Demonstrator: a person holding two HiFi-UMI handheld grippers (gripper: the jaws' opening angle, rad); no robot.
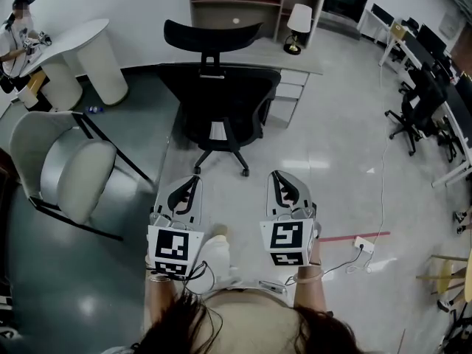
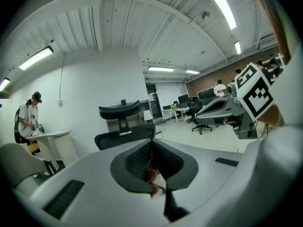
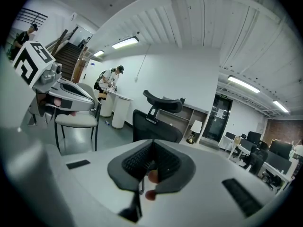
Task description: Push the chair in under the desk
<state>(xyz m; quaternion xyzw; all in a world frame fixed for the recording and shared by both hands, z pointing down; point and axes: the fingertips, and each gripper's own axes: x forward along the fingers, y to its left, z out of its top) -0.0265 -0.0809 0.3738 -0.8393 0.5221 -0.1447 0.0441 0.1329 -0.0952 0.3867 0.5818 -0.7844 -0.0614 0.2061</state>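
Note:
A black mesh office chair [image 1: 214,98] with a headrest [image 1: 211,32] stands on the pale floor, its back turned to me, in front of a light desk [image 1: 299,59] with drawers. My left gripper [image 1: 193,178] and right gripper [image 1: 277,175] hover side by side short of the chair's wheeled base, touching nothing. Both are shut with nothing between the jaws. In the left gripper view the chair [image 2: 124,137] rises just beyond the shut left gripper [image 2: 151,144]. The right gripper view has the chair [image 3: 154,129] behind the closed right gripper [image 3: 152,144].
A white shell chair [image 1: 65,169] on black legs stands at my left, with a round white table [image 1: 82,44] and a person [image 1: 18,41] behind it. A lamp [image 1: 298,25] sits on the desk. Black office chairs [image 1: 414,108] crowd the right. A power strip [image 1: 364,244] and cable lie on the floor.

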